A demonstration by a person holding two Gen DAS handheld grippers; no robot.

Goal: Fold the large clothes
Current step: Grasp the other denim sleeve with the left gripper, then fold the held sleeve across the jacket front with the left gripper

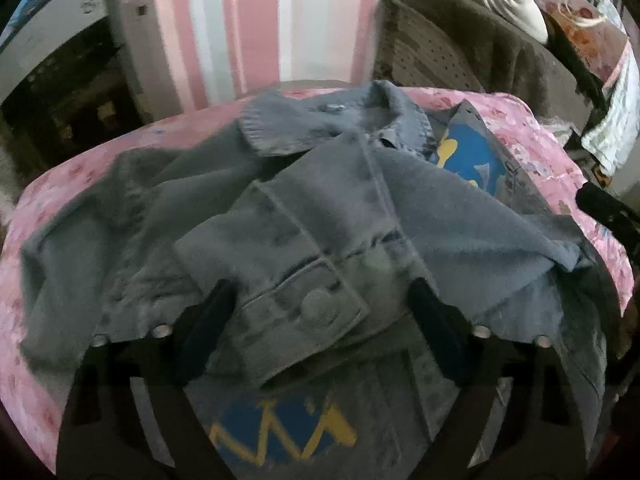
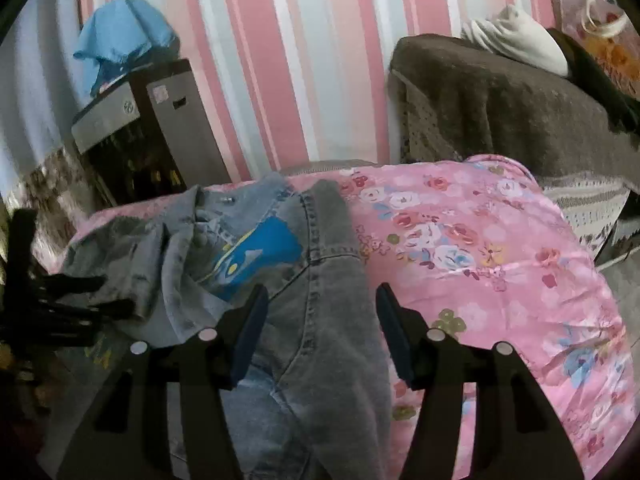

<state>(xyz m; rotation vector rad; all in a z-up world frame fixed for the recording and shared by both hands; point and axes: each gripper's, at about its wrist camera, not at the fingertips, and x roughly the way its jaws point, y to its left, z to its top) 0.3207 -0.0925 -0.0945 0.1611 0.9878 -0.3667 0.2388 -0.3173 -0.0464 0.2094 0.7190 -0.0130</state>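
Jacket: my denim jacket [image 1: 304, 216] lies crumpled on the pink flowered cover [image 2: 500, 248], collar at the far side.
Left gripper [image 1: 320, 320]: partly open, the sleeve cuff [image 1: 308, 308] sits between the pads, not pinched as far as I can see.
Right gripper [image 2: 322, 336]: partly open over the jacket's right edge, holding nothing.
Step, I think: take hold of the cloth to fold it.
Tip: I pinch only one layer, near a seam, then lift slowly so nothing bunches.

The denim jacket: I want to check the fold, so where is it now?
The denim jacket lies rumpled on the pink floral bedcover, filling the left wrist view and sitting left of centre in the right wrist view.
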